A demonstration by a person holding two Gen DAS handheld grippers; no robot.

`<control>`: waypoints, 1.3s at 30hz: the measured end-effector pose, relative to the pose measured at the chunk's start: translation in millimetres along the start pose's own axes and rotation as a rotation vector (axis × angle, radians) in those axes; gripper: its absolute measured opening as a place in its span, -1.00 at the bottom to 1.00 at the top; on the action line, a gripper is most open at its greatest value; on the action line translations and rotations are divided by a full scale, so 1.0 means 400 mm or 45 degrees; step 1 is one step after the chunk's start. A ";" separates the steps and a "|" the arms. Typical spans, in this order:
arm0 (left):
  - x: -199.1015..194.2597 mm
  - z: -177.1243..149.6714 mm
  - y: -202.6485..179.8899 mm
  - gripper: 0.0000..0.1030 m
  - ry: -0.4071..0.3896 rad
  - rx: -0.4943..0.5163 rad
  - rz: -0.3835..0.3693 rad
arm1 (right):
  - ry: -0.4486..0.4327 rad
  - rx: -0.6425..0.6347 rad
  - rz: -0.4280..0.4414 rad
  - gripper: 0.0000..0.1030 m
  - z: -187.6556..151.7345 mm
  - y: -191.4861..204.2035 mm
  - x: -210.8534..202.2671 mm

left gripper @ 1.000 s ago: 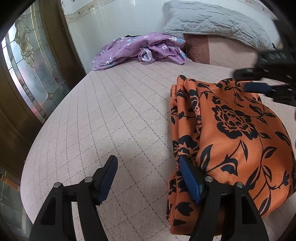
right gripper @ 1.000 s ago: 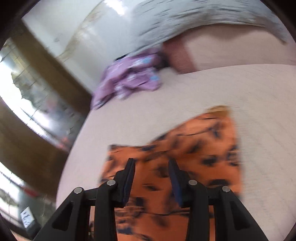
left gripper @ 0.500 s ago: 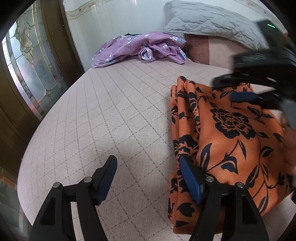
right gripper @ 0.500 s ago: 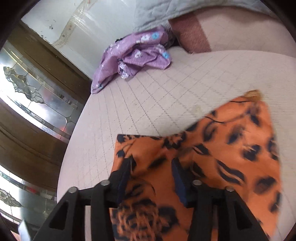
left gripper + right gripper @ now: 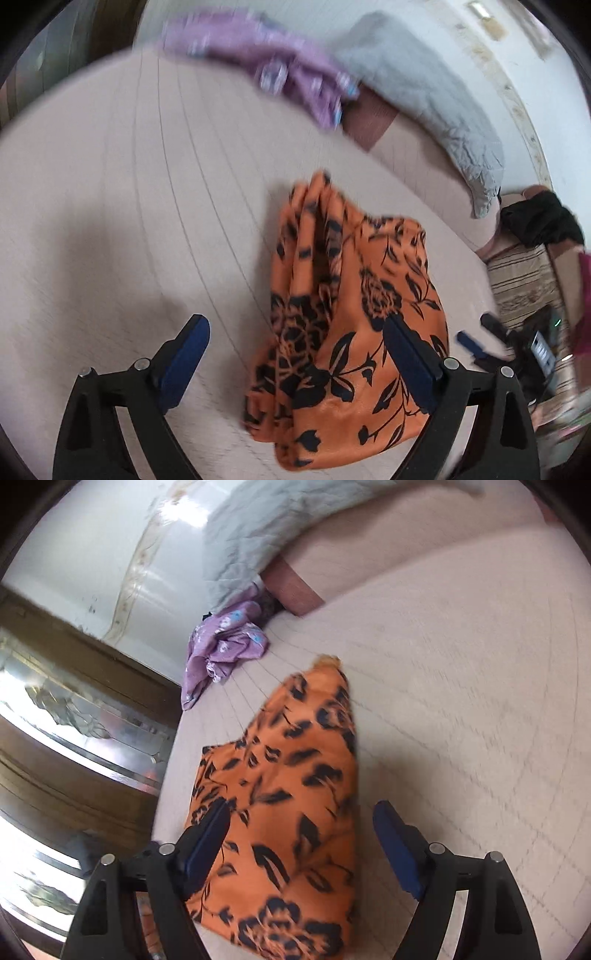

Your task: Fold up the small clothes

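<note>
An orange garment with a black flower print [image 5: 354, 317] lies folded on the pale quilted bed [image 5: 129, 206]. My left gripper [image 5: 295, 347] hovers over its near left edge, jaws opening wide, blue pads clear of the cloth. In the right wrist view the same orange garment [image 5: 291, 805] lies flat, and my right gripper [image 5: 303, 830] is above its near end, jaws opening, nothing pinched between them. The right gripper also shows in the left wrist view at the right edge [image 5: 480, 339].
A crumpled purple flowered garment [image 5: 221, 650] lies at the far side of the bed by a grey quilted pillow [image 5: 424, 96]. A wooden door with patterned glass [image 5: 74, 720] stands beyond the bed's left edge. A dark cloth [image 5: 539, 221] sits at the right.
Both grippers let go of the orange garment and opened wider. The right gripper swept back off the cloth toward the bed's near right. The left gripper rolled and swung, so its view tilted.
</note>
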State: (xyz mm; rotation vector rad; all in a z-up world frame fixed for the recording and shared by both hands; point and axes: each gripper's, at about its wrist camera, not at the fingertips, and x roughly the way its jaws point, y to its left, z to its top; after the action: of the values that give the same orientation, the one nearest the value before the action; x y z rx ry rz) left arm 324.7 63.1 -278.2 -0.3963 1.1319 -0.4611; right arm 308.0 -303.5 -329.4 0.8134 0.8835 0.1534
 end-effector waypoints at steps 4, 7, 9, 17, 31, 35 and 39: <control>0.084 -0.015 0.017 0.84 0.185 -0.098 -0.072 | 0.111 0.102 0.092 0.60 -0.026 -0.078 0.033; 0.091 -0.018 0.001 0.85 0.170 -0.068 -0.078 | 0.165 0.155 0.184 0.60 -0.042 -0.111 0.075; 0.101 -0.021 -0.008 0.85 0.177 -0.065 -0.116 | 0.177 0.157 0.224 0.60 -0.048 -0.119 0.109; 0.141 -0.016 -0.064 0.84 0.160 0.017 -0.130 | 0.170 -0.011 0.251 0.61 -0.047 -0.038 0.184; 0.101 -0.040 -0.267 -0.25 -0.002 0.258 -0.039 | -0.015 -0.234 0.068 -0.24 -0.069 0.058 0.113; 0.063 -0.036 -0.301 -0.26 -0.050 0.301 -0.103 | -0.079 -0.255 0.076 -0.24 -0.060 0.069 0.004; 0.051 -0.048 -0.299 -0.25 -0.095 0.373 -0.138 | -0.137 -0.264 0.090 -0.24 -0.078 0.069 -0.121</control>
State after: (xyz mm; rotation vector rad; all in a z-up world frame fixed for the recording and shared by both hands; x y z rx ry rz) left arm 296.2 -49.4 -238.6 -0.2165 0.9564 -0.6918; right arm 259.2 -287.5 -291.2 0.6536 0.7243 0.2565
